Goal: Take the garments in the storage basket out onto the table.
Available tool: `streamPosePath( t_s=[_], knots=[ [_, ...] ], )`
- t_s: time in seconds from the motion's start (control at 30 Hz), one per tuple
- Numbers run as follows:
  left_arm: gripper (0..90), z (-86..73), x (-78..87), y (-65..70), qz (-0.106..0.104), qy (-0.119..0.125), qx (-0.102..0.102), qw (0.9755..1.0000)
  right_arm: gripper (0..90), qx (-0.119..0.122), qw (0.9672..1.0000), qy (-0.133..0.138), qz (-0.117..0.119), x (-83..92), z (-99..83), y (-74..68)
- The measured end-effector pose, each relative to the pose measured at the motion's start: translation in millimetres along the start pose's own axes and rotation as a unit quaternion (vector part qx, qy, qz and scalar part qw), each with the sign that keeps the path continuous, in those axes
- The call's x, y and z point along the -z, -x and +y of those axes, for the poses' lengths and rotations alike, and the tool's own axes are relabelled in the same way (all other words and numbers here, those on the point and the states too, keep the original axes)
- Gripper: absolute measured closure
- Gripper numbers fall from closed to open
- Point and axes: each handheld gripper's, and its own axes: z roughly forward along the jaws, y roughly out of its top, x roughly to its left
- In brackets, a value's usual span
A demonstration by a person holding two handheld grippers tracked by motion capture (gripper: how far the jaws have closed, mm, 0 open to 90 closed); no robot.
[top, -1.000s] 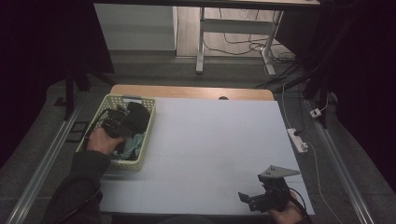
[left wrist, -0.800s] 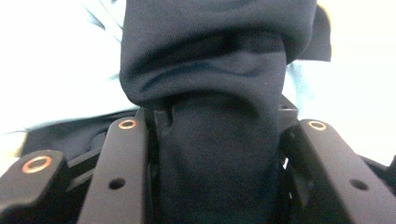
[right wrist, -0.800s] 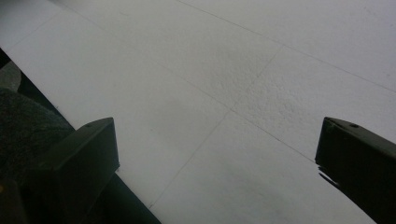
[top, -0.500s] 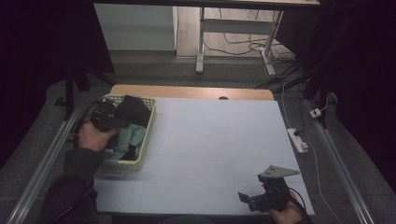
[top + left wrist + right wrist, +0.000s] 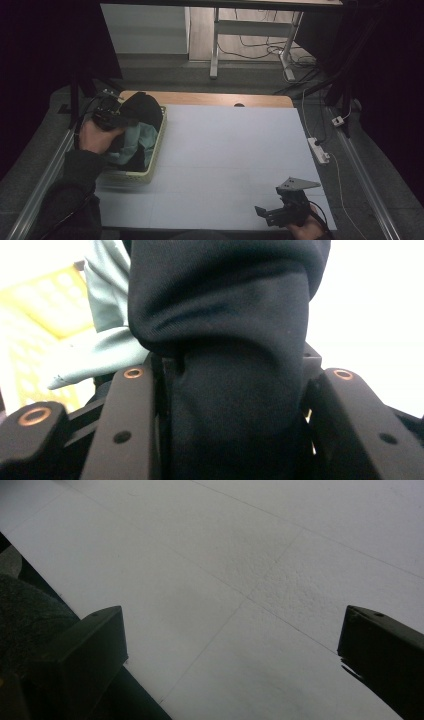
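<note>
Lifted since a second ago, the left gripper [image 5: 112, 114] clamps a black fabric garment [image 5: 142, 110] above the pale-yellow lattice plastic basket [image 5: 131, 175] at nine o'clock, seemingly not yet clear; right gripper [image 5: 272, 215] gapes empty.

The high view is pretty dim and murky, with the far corners and both sides sunk into near-black while the pale table [image 5: 225, 150] catches what little light there is. The left gripper view is badly blown out behind the close, soft-focus black cloth [image 5: 225, 340]. The right gripper view looks grainy and grey.
</note>
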Motion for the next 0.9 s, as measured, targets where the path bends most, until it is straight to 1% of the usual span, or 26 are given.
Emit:
streamPosePath(
  t_s=[0.23,0.33,0.53,0.67,0.9],
  knots=[
    [53.4,14.2,15.9,3.3,0.001,0.023,-0.006,0.9997,0.0,0.0,1.0,0.0,0.0,0.2,-0.1,0.4],
    [53.0,18.7,20.7,3.9,-0.002,0.033,-0.006,0.9995,0.0,-0.001,1.0,0.0,0.0,0.2,0.0,0.4],
    [53.0,30.6,32.3,6.4,-0.019,0.048,-0.003,0.9987,0.0,-0.002,1.0,0.0,-0.001,0.2,0.0,0.4],
    [52.9,40.3,41.0,10.5,-0.026,0.058,-0.003,0.998,0.0,-0.002,1.0,-0.001,-0.002,0.6,0.0,0.6],
    [52.8,56.9,52.8,17.9,-0.052,0.081,0.004,0.9953,0.0,-0.002,1.0,0.0,-0.003,0.8,-0.1,0.6]
  ],
)
